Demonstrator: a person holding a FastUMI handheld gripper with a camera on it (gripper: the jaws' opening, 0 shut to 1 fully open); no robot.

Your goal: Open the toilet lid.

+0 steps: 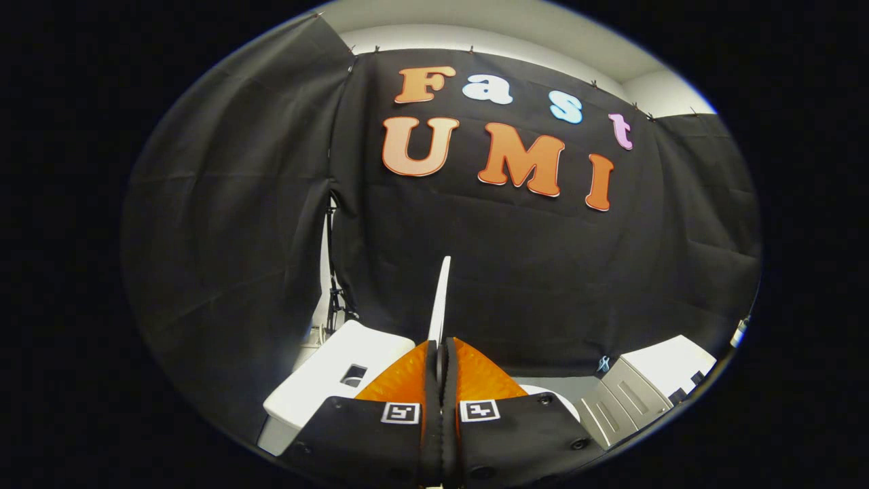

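The white toilet lid (440, 299) stands raised and shows edge-on as a thin strip rising from between my fingers. My gripper (441, 352) is shut on the lid's edge, with both orange fingers (407, 380) pressed against it from either side. Left of the fingers lies the white toilet tank (333, 377), which has a dark rectangular opening in its top. A curved sliver of the white toilet rim (553, 395) peeks out just right of the fingers. The fingers hide the lid's lower part and the bowl.
A white ribbed cabinet or appliance (648, 390) stands to the right of the toilet. Black cloth walls close the booth behind and on both sides. In the left corner, a gap in the cloth shows a dark stand with cables (333, 299).
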